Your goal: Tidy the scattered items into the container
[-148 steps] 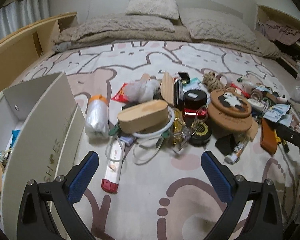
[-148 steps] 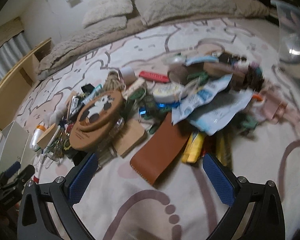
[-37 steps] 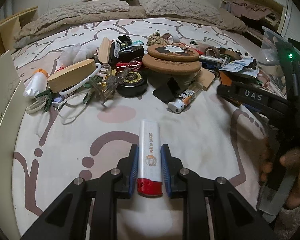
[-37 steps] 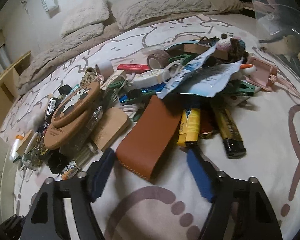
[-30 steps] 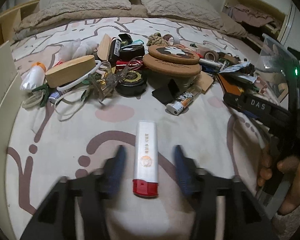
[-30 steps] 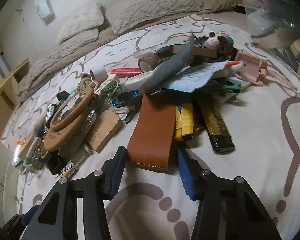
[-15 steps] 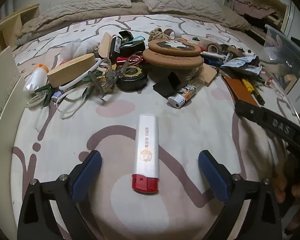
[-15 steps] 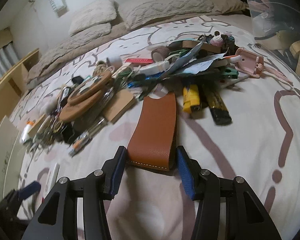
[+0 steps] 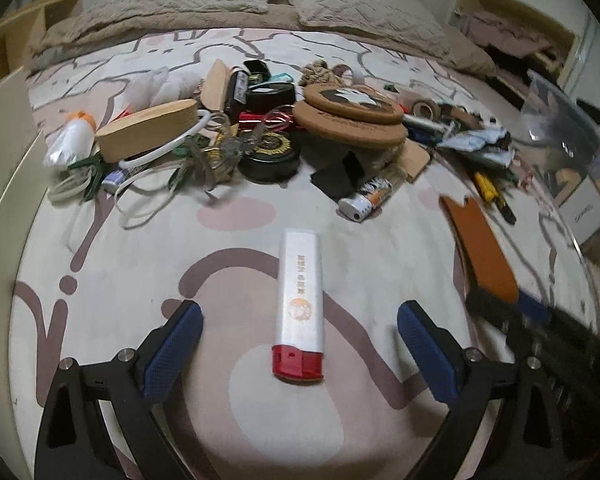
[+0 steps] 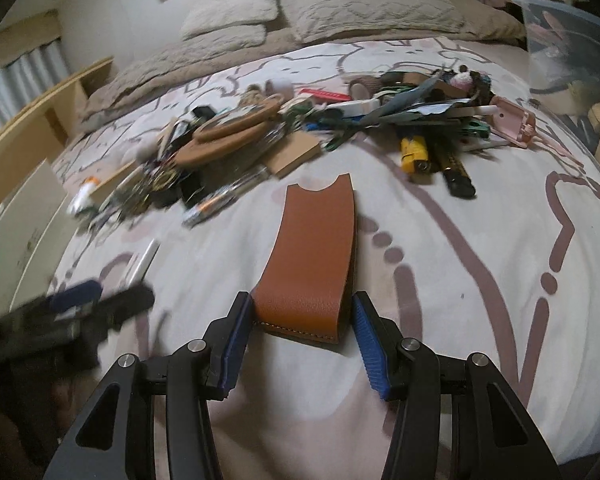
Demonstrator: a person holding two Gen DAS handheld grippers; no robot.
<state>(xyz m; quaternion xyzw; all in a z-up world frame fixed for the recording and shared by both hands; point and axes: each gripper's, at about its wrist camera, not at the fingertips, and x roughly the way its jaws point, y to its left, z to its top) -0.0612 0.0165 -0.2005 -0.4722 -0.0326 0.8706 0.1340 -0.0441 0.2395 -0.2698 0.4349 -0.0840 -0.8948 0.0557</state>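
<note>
You are working over a bed (image 9: 100, 264) spread with a cream cover printed in brown and pink looping shapes. Two beige pillows (image 10: 236, 12) are lying at the head, with a rumpled tan blanket in front of them. A light wooden shelf unit (image 10: 40, 120) is standing along one side, grey curtains behind it.

Your left hand-held gripper (image 9: 298, 344) is hovering with its blue pads spread wide. One white lighter with a red base (image 9: 300, 300) is lying flat on the cover between them, touching neither pad.

Your right hand-held gripper (image 10: 298, 340) is standing at a narrow gap around the near end of one brown leather sleeve (image 10: 312, 256). The left pad is touching the leather; the right pad looks just clear of it, so I cannot tell if you are gripping it.

Beyond, a long clutter is running across the bed. Two round cork coasters (image 9: 352, 116) are stacked there, one round black tin (image 9: 270, 156) sitting just beside them and one oval wooden box (image 9: 148, 128) further left. One yellow lighter (image 10: 414, 154) and one dark lighter (image 10: 454, 172) are lying side by side near the sleeve's far end.

One clear plastic container (image 10: 568, 52) is standing at the right edge of the bed. One cream board box (image 9: 4, 120) is standing at the left edge.
</note>
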